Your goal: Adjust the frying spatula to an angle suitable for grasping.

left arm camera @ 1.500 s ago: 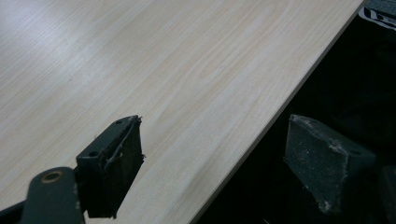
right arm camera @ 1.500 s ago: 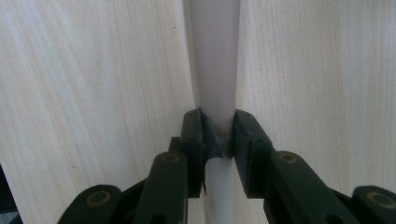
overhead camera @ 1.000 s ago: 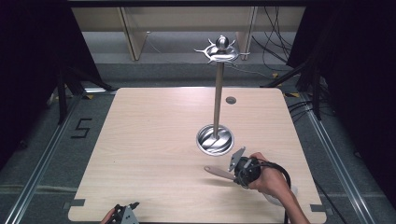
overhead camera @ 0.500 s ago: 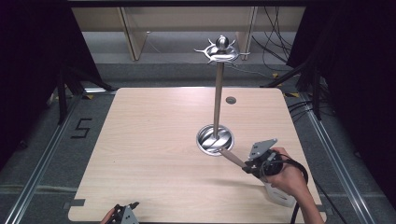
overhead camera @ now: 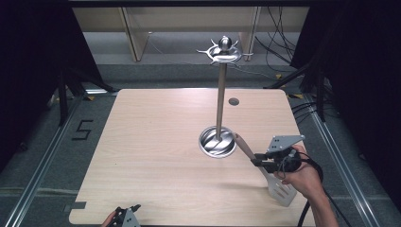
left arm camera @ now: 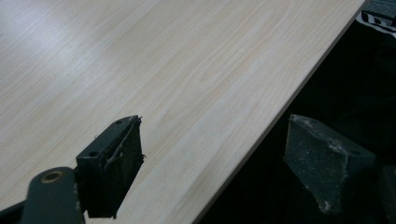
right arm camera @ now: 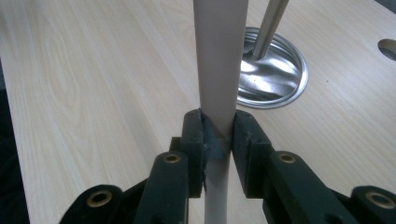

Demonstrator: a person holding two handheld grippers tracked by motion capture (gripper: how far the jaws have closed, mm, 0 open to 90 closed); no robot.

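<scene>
My right claw (overhead camera: 257,160) clamped on spatula (overhead camera: 279,189) handle, near right of bench (overhead camera: 156,142); slotted blade hangs by near right edge, handle tip almost at stand (overhead camera: 217,141) base. Right gripper view: pads squeezing handle, blade hidden. Left claw (left arm camera: 210,163) spread apart, empty, straddling near edge. Whole left half of bench open.

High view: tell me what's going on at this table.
A person's right gripper is shut on a spatula, clamping its pale handle; the blade hangs near the table's front right edge, and the handle tip points toward the stand, a tall metal pole on a round base with empty hooks at its top. The left gripper sits open at the front edge, holding nothing.
</scene>
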